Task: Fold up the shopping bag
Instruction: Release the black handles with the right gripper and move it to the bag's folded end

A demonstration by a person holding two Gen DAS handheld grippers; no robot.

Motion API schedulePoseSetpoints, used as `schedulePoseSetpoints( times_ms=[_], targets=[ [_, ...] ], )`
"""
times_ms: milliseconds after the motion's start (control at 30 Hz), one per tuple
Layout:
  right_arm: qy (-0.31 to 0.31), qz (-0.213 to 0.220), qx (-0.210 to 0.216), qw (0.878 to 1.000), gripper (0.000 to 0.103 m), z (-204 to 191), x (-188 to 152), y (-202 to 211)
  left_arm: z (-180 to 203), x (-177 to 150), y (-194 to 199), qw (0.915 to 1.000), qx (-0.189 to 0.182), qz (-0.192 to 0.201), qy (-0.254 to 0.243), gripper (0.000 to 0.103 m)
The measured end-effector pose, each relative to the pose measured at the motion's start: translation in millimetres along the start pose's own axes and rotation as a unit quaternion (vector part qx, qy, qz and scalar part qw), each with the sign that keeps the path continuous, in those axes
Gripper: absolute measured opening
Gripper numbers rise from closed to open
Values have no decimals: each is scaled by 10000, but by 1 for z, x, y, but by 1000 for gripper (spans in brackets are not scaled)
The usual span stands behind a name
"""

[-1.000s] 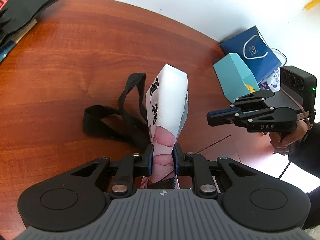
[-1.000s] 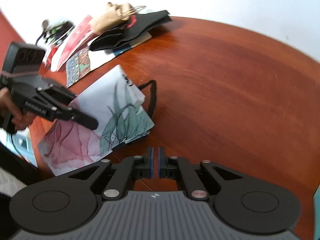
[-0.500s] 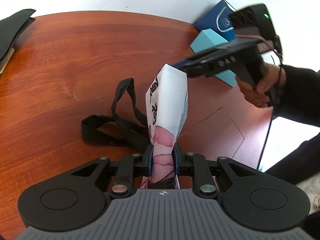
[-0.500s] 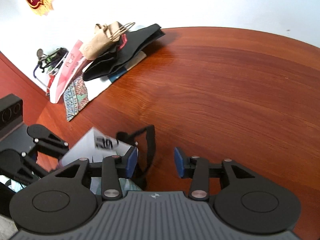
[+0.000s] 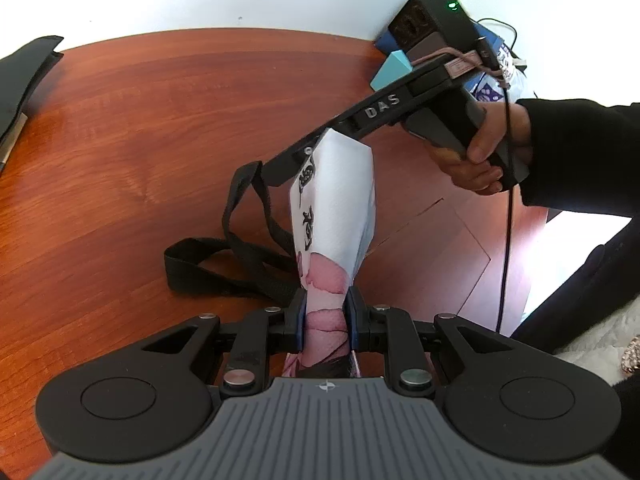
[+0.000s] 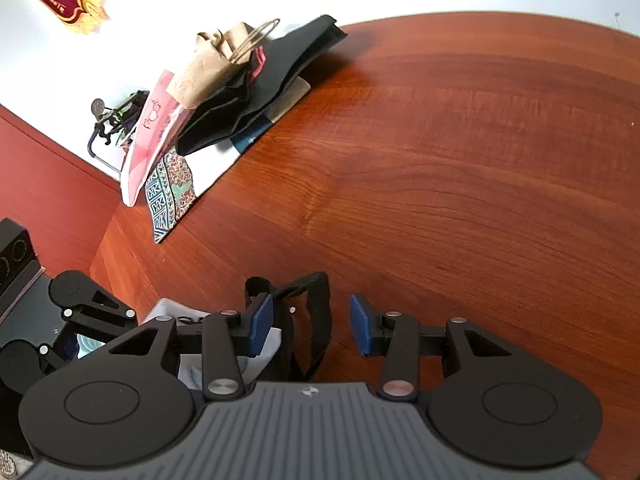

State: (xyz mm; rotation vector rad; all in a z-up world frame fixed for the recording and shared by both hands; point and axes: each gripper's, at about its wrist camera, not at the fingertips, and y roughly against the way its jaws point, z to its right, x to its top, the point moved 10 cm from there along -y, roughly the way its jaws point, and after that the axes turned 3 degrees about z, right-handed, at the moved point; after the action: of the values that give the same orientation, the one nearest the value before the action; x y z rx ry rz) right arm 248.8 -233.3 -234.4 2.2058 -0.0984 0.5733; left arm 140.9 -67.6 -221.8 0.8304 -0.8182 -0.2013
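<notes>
Left wrist: left tool (image 5: 325, 322) on shopping bag (image 5: 334, 204) (right tool (image 6: 312, 330) agape).

Reddish-brown wooden bench (image 6: 460, 168). Far edge: stack of flat black fabric bags (image 6: 260, 96) topped by a crumpled brown paper bag (image 6: 208, 68); beside it, a red-and-white paper bag (image 6: 148, 140). Opposite side: teal box (image 5: 394, 68).

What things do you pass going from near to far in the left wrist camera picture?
Left gripper pinching the shopping bag → black strap → right gripper over the bag's top → teal box at the far edge of the table.
</notes>
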Motion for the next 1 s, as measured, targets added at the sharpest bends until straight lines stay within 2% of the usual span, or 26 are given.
schedulePoseSetpoints(
  times_ms=[300,333,367,400,433,533,667,767,867,1000],
  targets=[
    [-241,-147,106,9995,47,2,-2,-19,9,2,6,9998,-122,151,-51,21],
    [-260,-163,98,9995,43,3,-2,-21,9,2,7,9998,-129,167,-36,21],
    [-257,-185,65,9995,31,4,-3,-24,10,1,8,9997,-126,185,-22,21],
    [-254,-207,32,9995,25,5,-3,-26,10,1,10,9997,-116,202,-9,21],
    [-254,-207,4,9995,12,5,-4,-26,9,1,11,9997,-110,228,63,21],
    [-268,-126,-64,9995,6,6,-7,-19,3,0,15,9987,-47,303,412,21],
    [-287,-18,-154,9995,5,7,-12,-9,-17,2,20,9923,80,465,1142,21],
    [-301,63,-221,9993,5,8,-15,-2,-26,1,22,9874,212,491,1487,21],
    [-384,154,-176,9990,5,5,-18,6,-30,0,20,9857,306,436,1599,21],
    [-592,290,43,9978,5,-4,-21,16,-27,-1,17,9872,519,333,1472,21]
  ],
)
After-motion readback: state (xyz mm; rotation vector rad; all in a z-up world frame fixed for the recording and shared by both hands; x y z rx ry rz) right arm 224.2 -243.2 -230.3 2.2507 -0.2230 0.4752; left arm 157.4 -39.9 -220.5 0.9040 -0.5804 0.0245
